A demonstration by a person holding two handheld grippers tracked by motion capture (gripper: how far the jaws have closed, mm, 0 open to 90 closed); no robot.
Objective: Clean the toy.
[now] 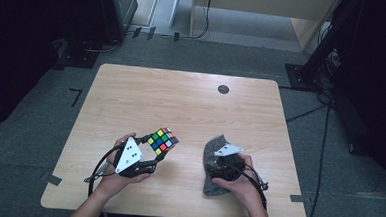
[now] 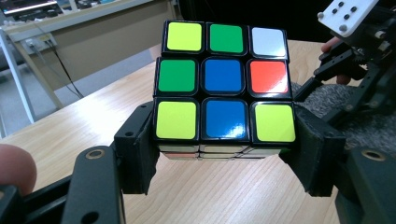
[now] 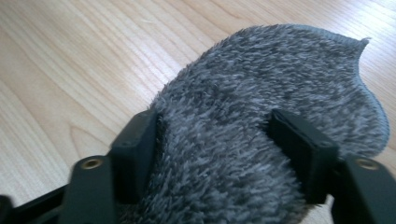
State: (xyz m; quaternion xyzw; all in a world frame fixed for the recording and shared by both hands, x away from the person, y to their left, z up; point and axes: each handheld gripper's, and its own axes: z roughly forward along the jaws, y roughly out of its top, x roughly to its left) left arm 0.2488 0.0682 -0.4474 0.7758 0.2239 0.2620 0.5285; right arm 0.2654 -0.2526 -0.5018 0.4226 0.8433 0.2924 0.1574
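A scrambled Rubik's cube (image 1: 162, 140) is held above the wooden table (image 1: 181, 98) at front left. My left gripper (image 1: 158, 151) is shut on it. In the left gripper view the two black jaws clamp the cube (image 2: 224, 88) by its bottom layer, and the left gripper (image 2: 226, 149) faces yellow, green, blue, white and red stickers. At front right a grey fluffy cloth (image 1: 214, 145) lies crumpled on the table. My right gripper (image 1: 224, 165) points down into it. In the right gripper view a bunched fold of cloth (image 3: 280, 70) fills the gap of the right gripper (image 3: 219, 135), touching both pads.
A small black disc (image 1: 223, 89) is set in the table near its far edge. Black cables trail from both grippers toward the front edge. The other hand's gripper (image 2: 355, 60) shows to the right of the cube, over the cloth. Dark stands and cables sit on the floor around the table.
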